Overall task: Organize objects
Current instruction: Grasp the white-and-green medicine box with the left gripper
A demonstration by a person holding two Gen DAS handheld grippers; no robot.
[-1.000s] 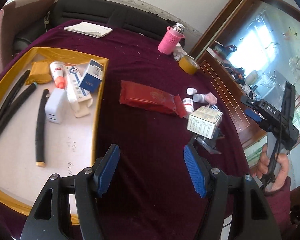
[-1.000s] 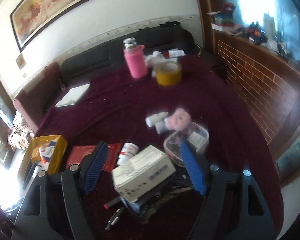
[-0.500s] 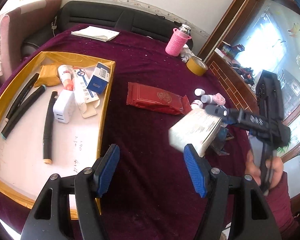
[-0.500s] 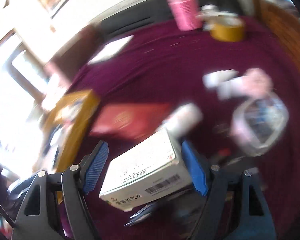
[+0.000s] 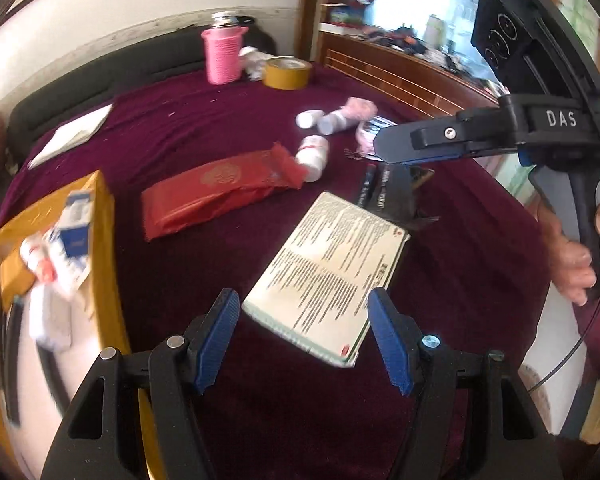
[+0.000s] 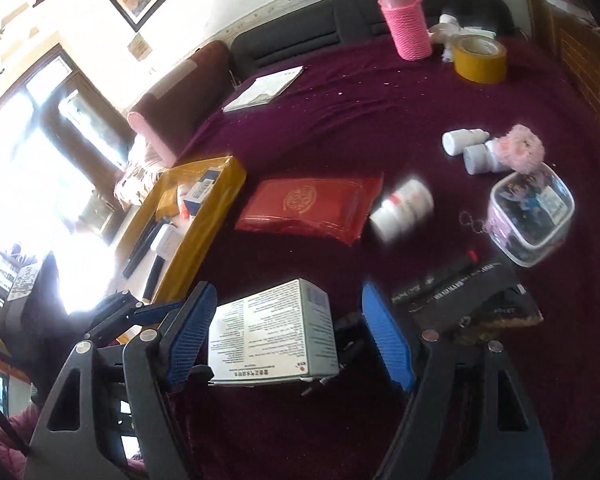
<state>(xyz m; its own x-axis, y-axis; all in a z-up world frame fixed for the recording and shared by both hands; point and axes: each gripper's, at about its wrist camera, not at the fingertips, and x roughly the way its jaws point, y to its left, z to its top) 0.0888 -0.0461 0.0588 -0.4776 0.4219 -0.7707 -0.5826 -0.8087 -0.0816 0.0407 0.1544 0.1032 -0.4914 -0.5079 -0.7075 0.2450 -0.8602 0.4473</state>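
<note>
The white box (image 5: pixel 325 276) has left the right tool (image 6: pixel 286 336), lying between both spread tools.

White letters "DAS" stand on the black body of the right gripper (image 5: pixel 436 146), at three o'clock in the left wrist view. The white box (image 5: pixel 328 276) at centre carries dense rows of small print, too fine to read. The black pens (image 6: pixel 448 284), at four o'clock in the right wrist view, bear white lettering, blurred beyond reading.
</note>
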